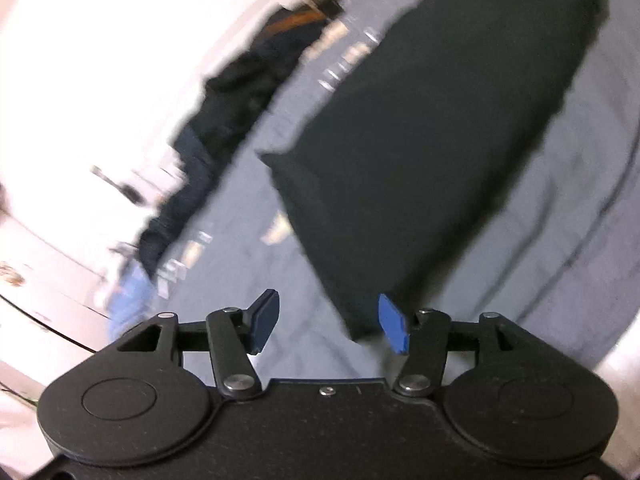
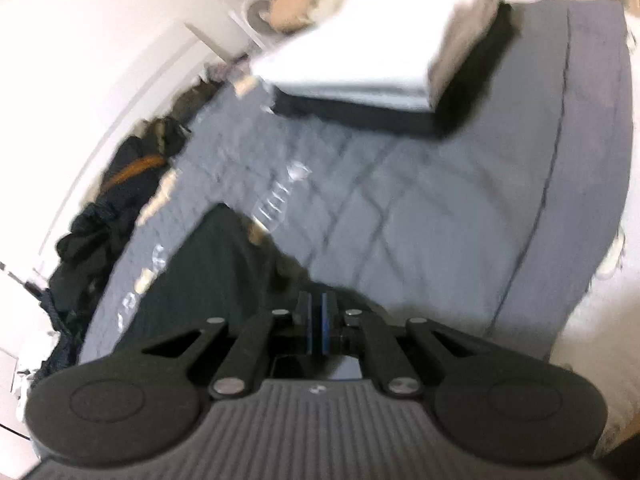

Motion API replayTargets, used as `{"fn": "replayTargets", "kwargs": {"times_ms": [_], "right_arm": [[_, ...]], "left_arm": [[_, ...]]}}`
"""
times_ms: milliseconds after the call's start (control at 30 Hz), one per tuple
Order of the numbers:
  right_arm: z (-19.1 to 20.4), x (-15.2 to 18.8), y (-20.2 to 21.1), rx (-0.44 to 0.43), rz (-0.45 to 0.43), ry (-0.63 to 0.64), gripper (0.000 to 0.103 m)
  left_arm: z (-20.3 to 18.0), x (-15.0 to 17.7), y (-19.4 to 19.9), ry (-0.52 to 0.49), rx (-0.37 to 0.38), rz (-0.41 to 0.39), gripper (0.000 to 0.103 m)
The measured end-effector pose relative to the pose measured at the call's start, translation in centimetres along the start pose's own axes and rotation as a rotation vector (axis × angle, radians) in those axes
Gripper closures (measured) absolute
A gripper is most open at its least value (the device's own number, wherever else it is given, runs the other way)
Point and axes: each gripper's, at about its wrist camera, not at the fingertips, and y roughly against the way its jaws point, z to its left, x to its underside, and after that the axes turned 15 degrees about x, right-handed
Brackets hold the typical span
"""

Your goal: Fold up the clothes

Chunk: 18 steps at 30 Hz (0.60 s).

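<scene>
One dark garment (image 1: 432,128) is what you are working on — it lies spread on the grey quilted bedcover (image 1: 560,216), running from a corner just in front of your left gripper (image 1: 330,326) away toward the far right. It looks like thin, limp cloth: light, soft, and with no stiffness, so I judge it will sag and drag wherever you do not support it. It should not be fragile or slippery, though a single pinched layer can slide off the layers below.

Your left gripper stands with its jaws apart, nothing between the blue pads (image 1: 394,324); the near corner of the garment lies just beyond the right-hand pad, apart from it as far as the blurred view lets you tell.

Your right gripper (image 2: 318,322) has its jaws together. In its own view dark cloth lies right under and ahead of the tips, but whether any of it is pinched between the pads you cannot tell.

For a clean fold, take hold at corners or along a hem, one gripper at each end of an edge, and bite deep enough to catch all the layers. Keep the edge taut between your hands — slack will let the middle droop and wrinkle.

Far off on the bedcover sits a stack of folded white and dark things (image 2: 384,48), and a heap of dark clothes (image 2: 112,200) lies along the left edge by the wall.
</scene>
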Motion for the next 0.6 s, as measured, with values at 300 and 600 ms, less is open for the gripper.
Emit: {"fn": "replayTargets", "kwargs": {"times_ms": [300, 600], "right_arm": [[0.7, 0.5, -0.2, -0.042, 0.051, 0.073, 0.097], [-2.0, 0.5, -2.2, -0.126, 0.173, -0.173, 0.095]], "left_arm": [[2.2, -3.4, 3.1, 0.301, -0.017, -0.221, 0.039], [4.4, -2.6, 2.5, 0.898, 0.293, -0.386, 0.035]]}}
